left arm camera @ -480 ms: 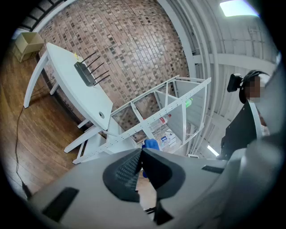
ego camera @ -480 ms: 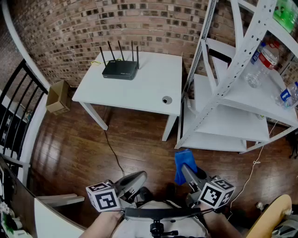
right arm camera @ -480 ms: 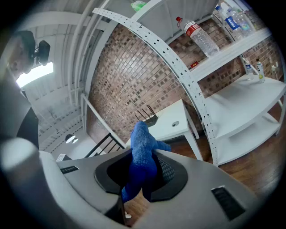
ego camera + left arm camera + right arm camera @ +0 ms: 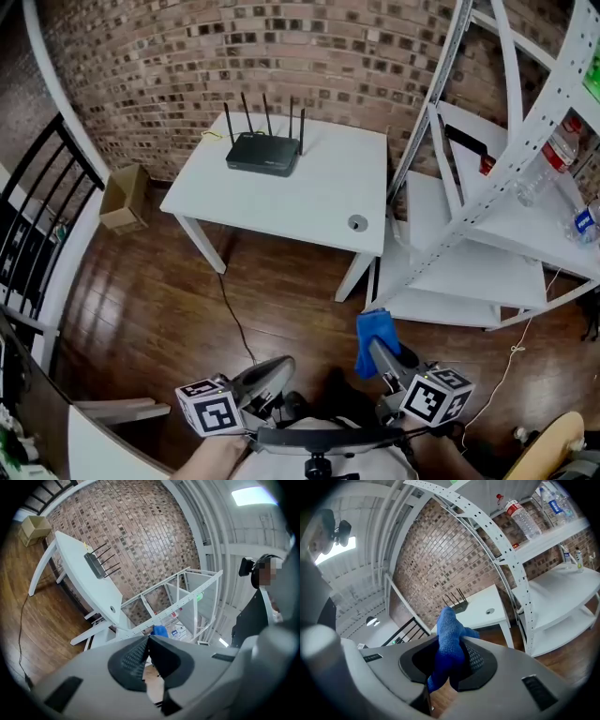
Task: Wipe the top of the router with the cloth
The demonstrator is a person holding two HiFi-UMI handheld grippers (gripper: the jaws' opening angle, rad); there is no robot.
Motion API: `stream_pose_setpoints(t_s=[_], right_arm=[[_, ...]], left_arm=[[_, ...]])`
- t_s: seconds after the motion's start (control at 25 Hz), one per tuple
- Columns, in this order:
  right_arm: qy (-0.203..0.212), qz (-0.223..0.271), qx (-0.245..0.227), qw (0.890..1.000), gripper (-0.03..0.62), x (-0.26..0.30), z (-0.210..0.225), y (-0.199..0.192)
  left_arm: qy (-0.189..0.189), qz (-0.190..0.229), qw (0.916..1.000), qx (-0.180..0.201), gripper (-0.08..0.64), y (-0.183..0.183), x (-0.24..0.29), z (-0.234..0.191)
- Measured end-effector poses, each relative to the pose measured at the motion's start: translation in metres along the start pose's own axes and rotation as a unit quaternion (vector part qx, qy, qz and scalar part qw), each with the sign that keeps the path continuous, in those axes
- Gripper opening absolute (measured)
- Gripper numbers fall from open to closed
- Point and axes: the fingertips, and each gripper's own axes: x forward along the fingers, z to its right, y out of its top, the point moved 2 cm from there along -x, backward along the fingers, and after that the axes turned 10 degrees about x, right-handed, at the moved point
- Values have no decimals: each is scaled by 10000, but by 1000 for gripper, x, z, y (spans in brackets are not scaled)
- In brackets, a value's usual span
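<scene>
- Where the head view looks steeply down, a dark wood floor (image 4: 159, 281) fills the lower left and centre of the frame, below a brick wall (image 4: 169, 56) along the top.
- A white shelf rack (image 4: 469, 272) takes up the right side, with plastic bottles (image 4: 561, 142) on it at the upper right.
- A white table (image 4: 309, 202) stands at upper centre, against the wall.
- A cardboard box (image 4: 122, 197) sits on the floor at mid left, near the table.
- The router (image 4: 263, 154), black with four upright antennas, rests on the table's far left part, well apart from both grippers.
- The left gripper (image 4: 279, 366), at bottom centre-left, has its jaws pressed together with nothing between them.
- The right gripper (image 4: 382, 358), at bottom centre-right, pinches the blue cloth (image 4: 373, 328), which sticks out past the jaw tips.
</scene>
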Motion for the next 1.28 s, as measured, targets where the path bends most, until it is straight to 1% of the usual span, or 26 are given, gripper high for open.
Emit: stream_pose_setpoints(t_s=[0.16, 0.36, 0.48, 0.6, 0.68, 0.8, 0.92, 1.08, 1.28], right_arm=[[117, -67, -68, 9999, 110, 42, -3, 17], [355, -210, -36, 9991, 110, 114, 8, 50], [520, -320, -130, 9980, 110, 161, 11, 79], [630, -450, -200, 9968, 110, 205, 14, 118], [683, -568, -238, 9958, 110, 228, 20, 141], [766, -698, -319, 9941, 110, 257, 25, 164], [849, -749, -309, 9931, 110, 279, 21, 180], [847, -824, -301, 9925, 110, 305, 22, 191], [763, -847, -318, 9930, 110, 344, 13, 198]], left_arm=[[159, 133, 9998, -24, 3, 25, 3, -26], [456, 305, 9985, 13, 3, 67, 23, -65], [587, 358, 9976, 24, 3, 98, 47, -91], [746, 328, 9966, 79, 3, 139, 81, -114], [813, 379, 9959, 99, 3, 161, 104, -121], [872, 471, 9950, 96, 3, 183, 126, -130], [933, 498, 9944, 17, 3, 199, 138, -140], [989, 568, 9935, 29, 3, 224, 147, -157], [966, 700, 9929, 10, 3, 263, 145, -199]])
